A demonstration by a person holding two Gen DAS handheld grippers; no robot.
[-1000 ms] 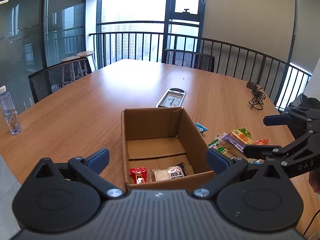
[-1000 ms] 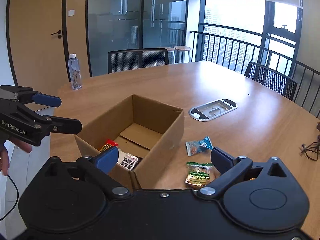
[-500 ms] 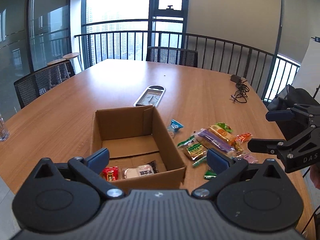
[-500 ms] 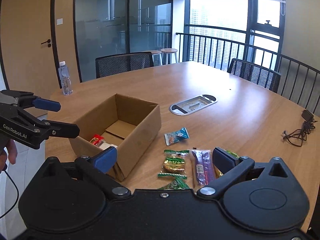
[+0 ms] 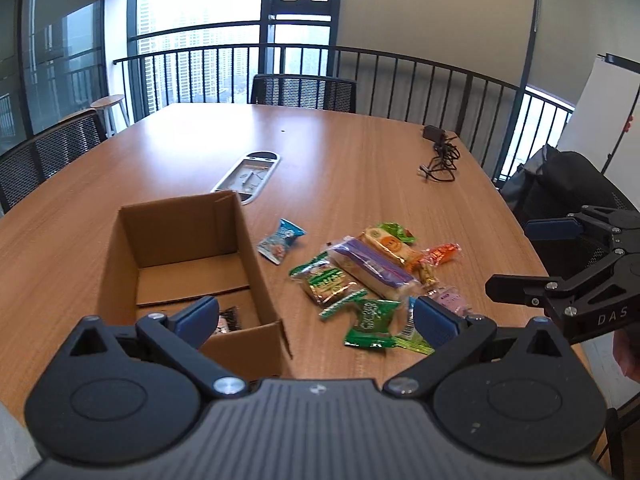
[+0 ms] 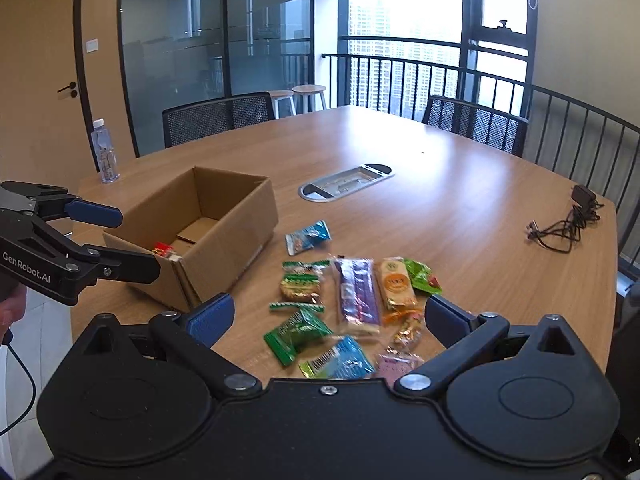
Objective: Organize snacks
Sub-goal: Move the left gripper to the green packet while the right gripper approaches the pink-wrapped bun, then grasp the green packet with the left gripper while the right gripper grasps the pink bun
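An open cardboard box (image 5: 248, 256) (image 6: 240, 216) stands on the wooden table with a red packet (image 6: 162, 249) and a white-and-black packet (image 5: 228, 320) inside. Right of it lie several loose snacks: a blue packet (image 5: 280, 240) (image 6: 308, 237), a purple bar (image 5: 370, 268) (image 6: 357, 294), an orange-labelled bar (image 6: 396, 284), green packets (image 5: 370, 324) (image 6: 298, 332). My left gripper (image 5: 316, 320) hangs open above the box's near right corner. My right gripper (image 6: 328, 316) hangs open above the snack pile, holding nothing.
A metal cable hatch (image 5: 248, 176) (image 6: 346, 182) is set into the table's middle. A black charger with cable (image 5: 440, 156) (image 6: 568, 224) lies far right. A water bottle (image 6: 104, 156) stands at the left edge. Mesh chairs (image 6: 218, 118) ring the table.
Both grippers have swung to the right, away from the box and over the pile of snacks. Both stayed open and nothing was picked up.
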